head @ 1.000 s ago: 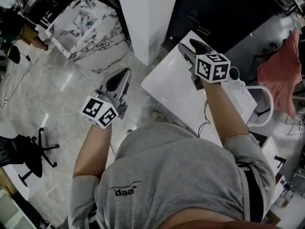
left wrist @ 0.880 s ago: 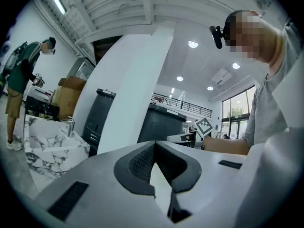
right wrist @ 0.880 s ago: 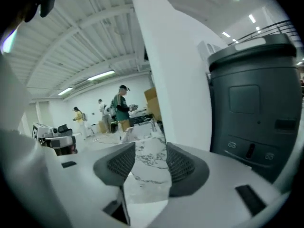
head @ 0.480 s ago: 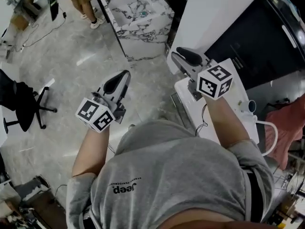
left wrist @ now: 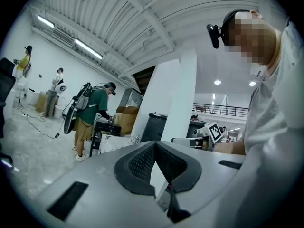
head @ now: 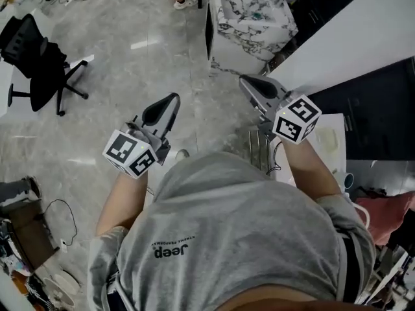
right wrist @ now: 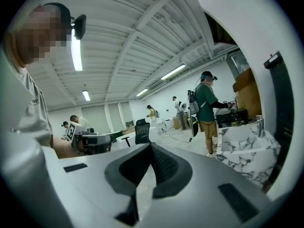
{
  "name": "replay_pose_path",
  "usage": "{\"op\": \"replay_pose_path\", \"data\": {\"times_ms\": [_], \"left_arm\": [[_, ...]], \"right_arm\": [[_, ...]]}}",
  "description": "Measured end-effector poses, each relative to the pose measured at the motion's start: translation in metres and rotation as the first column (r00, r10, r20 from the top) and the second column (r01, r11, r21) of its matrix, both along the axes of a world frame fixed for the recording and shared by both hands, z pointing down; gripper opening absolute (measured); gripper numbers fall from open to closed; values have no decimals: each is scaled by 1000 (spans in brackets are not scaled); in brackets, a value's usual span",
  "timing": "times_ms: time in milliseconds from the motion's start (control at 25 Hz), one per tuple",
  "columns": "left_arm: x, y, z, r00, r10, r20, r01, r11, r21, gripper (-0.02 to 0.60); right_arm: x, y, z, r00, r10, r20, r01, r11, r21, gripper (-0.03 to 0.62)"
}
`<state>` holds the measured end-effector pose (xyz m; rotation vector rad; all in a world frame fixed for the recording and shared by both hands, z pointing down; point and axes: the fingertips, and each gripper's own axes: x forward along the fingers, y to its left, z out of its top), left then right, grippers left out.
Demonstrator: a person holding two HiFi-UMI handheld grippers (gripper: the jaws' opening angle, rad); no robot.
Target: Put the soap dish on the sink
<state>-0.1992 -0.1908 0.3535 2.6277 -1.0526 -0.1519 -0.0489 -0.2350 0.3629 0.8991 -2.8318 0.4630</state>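
The marble sink unit (head: 254,19) stands on the floor at the top of the head view, and it also shows at the right of the right gripper view as the marble sink (right wrist: 247,151). My left gripper (head: 170,100) hangs over bare floor, level, its jaws together and empty. My right gripper (head: 249,81) points toward the sink, short of it, with its jaws shut on nothing. In the left gripper view the left gripper (left wrist: 155,145) has its pads meeting at the tip. I cannot pick out a soap dish for certain.
A white table (head: 332,125) with a pale flat object and a cup (head: 347,180) lies behind my right arm. A white pillar (head: 350,50) stands next to the sink. An office chair (head: 40,60) is at far left. A person in green (right wrist: 209,110) works by the sink.
The person has turned left, away from the white table. Both grippers swung off it over the floor, and the marble sink now lies ahead of the right gripper.
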Motion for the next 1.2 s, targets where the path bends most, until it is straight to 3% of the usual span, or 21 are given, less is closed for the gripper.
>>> {"op": "replay_pose_path", "data": {"times_ms": [160,360,1200], "left_arm": [[-21,12,4,999,-34,10,34,999,-3,14],[-21,14,12,1000,-23,19,23,1000,0,14],[6,1,11,998,53,35,-54,999,5,14]], "right_arm": [[-28,10,6,996,-70,53,71,997,-23,51],[-40,15,19,994,-99,38,100,994,-35,51],[-16,15,24,999,-34,-6,34,999,-13,49]]}}
